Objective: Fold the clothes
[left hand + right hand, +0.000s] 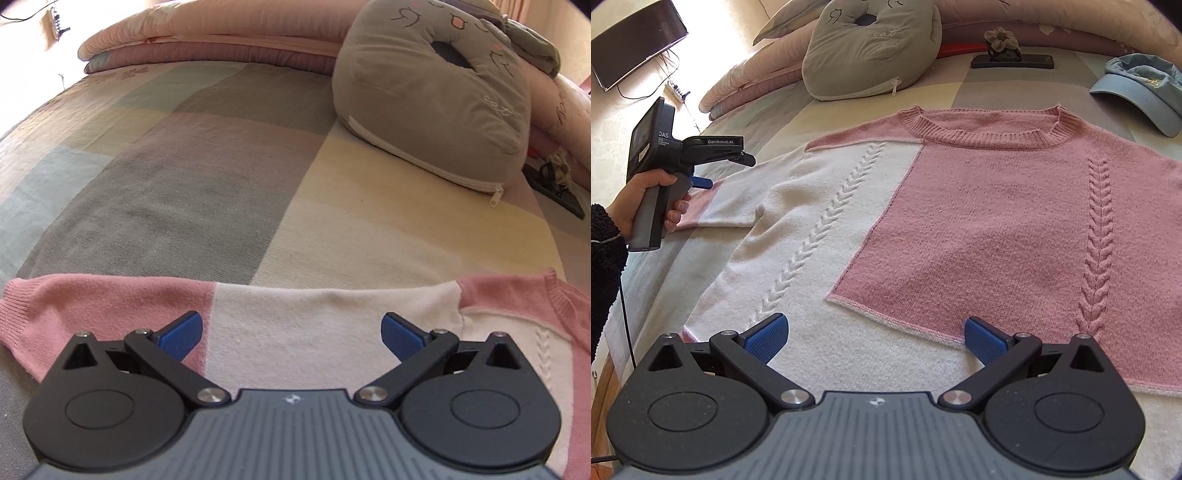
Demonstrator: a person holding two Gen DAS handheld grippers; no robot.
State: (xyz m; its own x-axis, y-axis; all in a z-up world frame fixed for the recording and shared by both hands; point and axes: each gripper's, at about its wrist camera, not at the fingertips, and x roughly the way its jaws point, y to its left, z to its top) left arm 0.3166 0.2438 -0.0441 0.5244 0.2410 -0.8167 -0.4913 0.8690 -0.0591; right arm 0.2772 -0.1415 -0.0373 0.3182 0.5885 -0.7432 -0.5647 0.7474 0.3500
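We see a pink and white sweater [960, 206] lying flat on the bed [184, 177], front side up, with its neck at the far end. Our right tongs [874, 336] hang over the near hem, wide open, with nothing between the blue pads [764, 338]. Our left tongs [291, 334] are wide open too and hold nothing; they sit just over the sweater's left sleeve (the part that is pink at the cuff and white in the middle). In the right wrist view a hand [646, 199] holds the left tool at the left side of the bed, by that sleeve. A grey cat pillow [871, 51] sits at the far end, near folded pink quilts [207, 40]. A blue cap [1141, 92] lies far right, apart from the sweater. A dark phone [1012, 61] lies beyond the neck.
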